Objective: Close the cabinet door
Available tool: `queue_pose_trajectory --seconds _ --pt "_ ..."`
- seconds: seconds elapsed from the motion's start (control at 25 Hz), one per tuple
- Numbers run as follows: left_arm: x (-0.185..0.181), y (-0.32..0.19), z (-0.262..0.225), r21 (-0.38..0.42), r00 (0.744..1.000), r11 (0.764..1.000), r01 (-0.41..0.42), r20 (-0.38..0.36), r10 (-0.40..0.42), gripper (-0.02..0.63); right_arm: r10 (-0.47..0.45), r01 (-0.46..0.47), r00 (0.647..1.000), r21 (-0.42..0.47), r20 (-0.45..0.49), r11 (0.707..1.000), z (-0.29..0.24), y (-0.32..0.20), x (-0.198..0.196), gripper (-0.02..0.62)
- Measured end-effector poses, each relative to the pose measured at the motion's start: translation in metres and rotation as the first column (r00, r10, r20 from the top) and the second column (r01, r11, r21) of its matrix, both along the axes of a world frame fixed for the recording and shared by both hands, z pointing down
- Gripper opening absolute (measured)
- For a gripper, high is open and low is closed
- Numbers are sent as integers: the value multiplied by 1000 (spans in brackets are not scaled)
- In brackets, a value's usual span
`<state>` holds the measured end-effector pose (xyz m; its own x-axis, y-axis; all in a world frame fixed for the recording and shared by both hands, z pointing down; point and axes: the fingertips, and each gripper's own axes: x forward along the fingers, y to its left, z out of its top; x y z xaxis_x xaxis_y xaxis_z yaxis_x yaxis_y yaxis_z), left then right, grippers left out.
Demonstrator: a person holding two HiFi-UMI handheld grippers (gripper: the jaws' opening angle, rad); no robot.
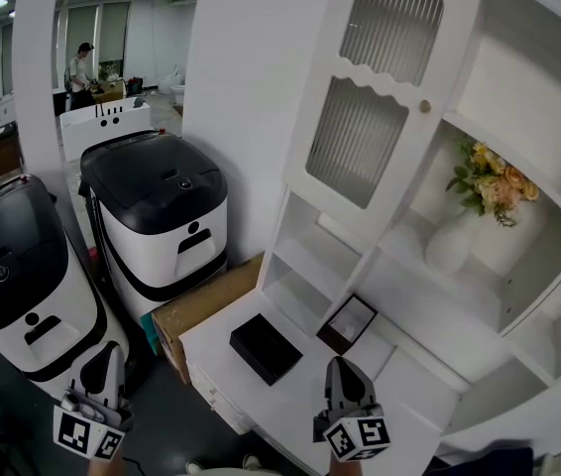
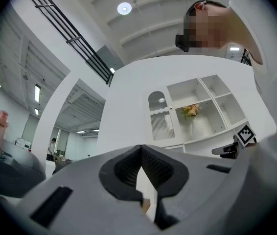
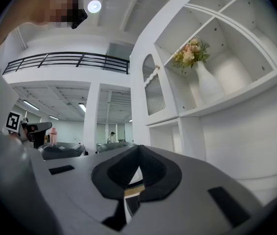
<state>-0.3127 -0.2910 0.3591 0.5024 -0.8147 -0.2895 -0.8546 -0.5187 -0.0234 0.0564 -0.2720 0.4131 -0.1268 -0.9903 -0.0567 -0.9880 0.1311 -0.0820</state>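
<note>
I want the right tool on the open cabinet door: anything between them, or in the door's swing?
Nothing visible. The right tool is low over the desk; the cabinet door hangs open above it with clear air between. The black box lies flat below the door, and the vase sits back inside its shelf.

Cabinet door [image 1: 380, 97]: white, arch-topped, two ribbed glass panes one above the other, small round knob [image 1: 424, 106] at its right edge. Upright, swung out from the cabinet, not shut. Sits above and beyond the right gripper [image 1: 343, 367], well apart.
</note>
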Motion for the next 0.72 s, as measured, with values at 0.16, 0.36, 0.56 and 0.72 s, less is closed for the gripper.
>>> queue_pose_trajectory --seconds 0.16,0.36,0.56,0.72 --pt "3 3 1 -6 1000 1000 -15 -5 15 6 3 -3 1000 -3 4 1000 1 6 0 -1" --pt "9 6 0 -10 999 999 -30 -11 30 6 8 -8 1000 5 7 1000 -1 11 4 0" --pt "16 7 2 -18 999 999 -32 -11 32 6 15 -15 1000 -16 -22 1000 4 13 9 -2" --pt "22 8 3 -25 999 999 -33 -10 33 5 15 -17 999 -25 -45 1000 5 11 11 -2"
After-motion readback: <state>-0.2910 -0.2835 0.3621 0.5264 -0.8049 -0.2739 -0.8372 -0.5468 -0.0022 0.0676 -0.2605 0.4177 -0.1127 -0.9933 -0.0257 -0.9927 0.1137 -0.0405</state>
